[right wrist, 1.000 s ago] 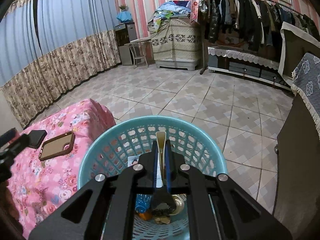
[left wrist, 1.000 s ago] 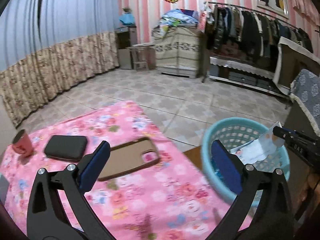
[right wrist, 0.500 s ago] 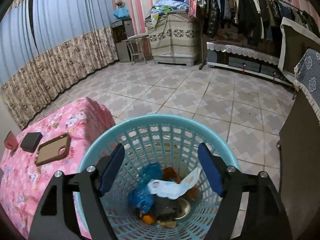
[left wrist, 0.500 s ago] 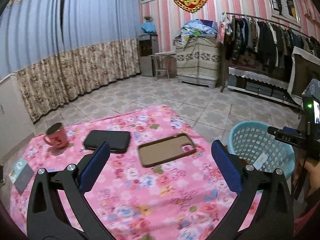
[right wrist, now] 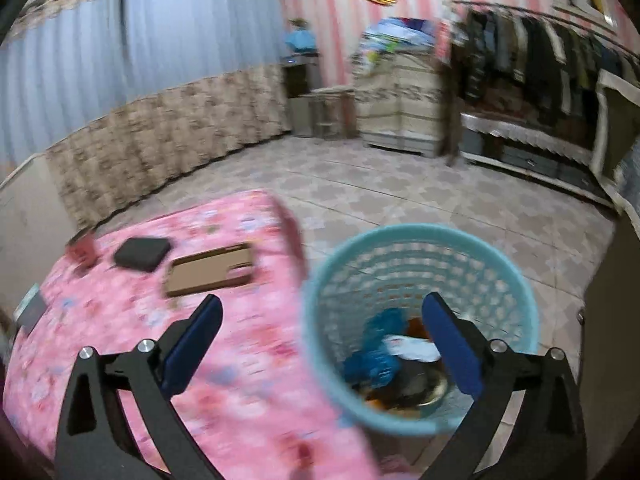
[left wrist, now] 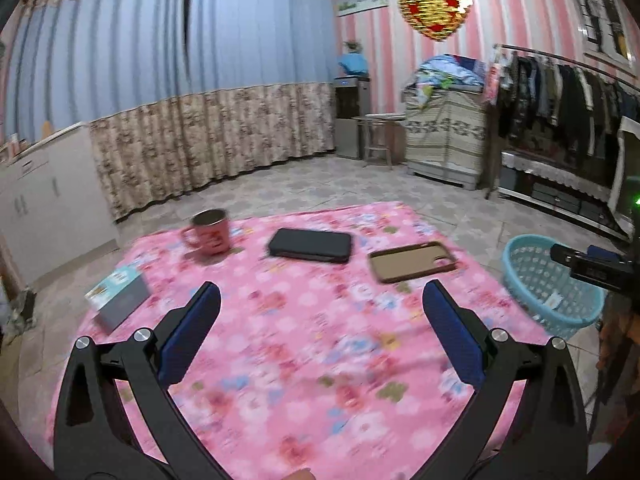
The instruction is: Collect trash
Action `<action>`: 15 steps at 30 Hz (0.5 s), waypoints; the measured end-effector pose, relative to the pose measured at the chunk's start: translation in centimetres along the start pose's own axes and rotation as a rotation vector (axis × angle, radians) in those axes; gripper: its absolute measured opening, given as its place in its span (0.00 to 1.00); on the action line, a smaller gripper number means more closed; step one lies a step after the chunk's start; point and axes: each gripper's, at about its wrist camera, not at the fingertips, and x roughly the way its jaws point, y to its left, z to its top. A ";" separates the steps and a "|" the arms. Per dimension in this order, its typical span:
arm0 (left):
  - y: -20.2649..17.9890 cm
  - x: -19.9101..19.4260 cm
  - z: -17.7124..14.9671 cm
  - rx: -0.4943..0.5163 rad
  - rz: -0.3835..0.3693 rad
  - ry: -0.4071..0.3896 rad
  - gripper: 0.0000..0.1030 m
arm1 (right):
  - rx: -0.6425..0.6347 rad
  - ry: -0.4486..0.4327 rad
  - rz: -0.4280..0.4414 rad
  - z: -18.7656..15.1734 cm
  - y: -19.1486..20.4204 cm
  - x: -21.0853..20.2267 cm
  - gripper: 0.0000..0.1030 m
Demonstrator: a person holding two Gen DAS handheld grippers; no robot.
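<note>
A teal plastic basket [right wrist: 416, 234] stands on the floor beside the table and holds trash: a blue wrapper [right wrist: 376, 356], a white paper [right wrist: 412, 350] and darker scraps. My right gripper [right wrist: 323, 303] hovers over the basket's left rim and the table corner; its jaws are opening with nothing between them. My left gripper [left wrist: 322, 292] is open and empty above the pink floral tablecloth [left wrist: 320, 360]. The left wrist view has the basket [left wrist: 532, 242] at the far right, with the right gripper's black finger [left wrist: 580, 266] over it.
On the cloth lie a red mug [left wrist: 210, 232], a black case [left wrist: 310, 245], a brown phone case [left wrist: 412, 262] and a small box [left wrist: 118, 294] near the left edge. Tiled floor, curtains, a cabinet and a clothes rack surround the table.
The right jaws opened from shut and the white paper dropped into the basket; that gripper then pulled back and left. The left gripper swung left over the table, bringing the mug and box into view.
</note>
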 end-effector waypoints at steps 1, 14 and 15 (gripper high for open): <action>0.9 -0.5 -0.5 -0.013 0.019 0.000 0.95 | -0.023 -0.009 0.018 -0.3 1.1 -0.7 0.96; 4.6 -2.5 -5.7 -0.090 0.101 0.014 0.95 | -0.214 -0.094 0.181 -5.3 11.5 -7.7 0.96; 4.7 -2.3 -5.9 -0.094 0.087 0.021 0.95 | -0.230 -0.097 0.170 -5.9 12.1 -8.0 0.96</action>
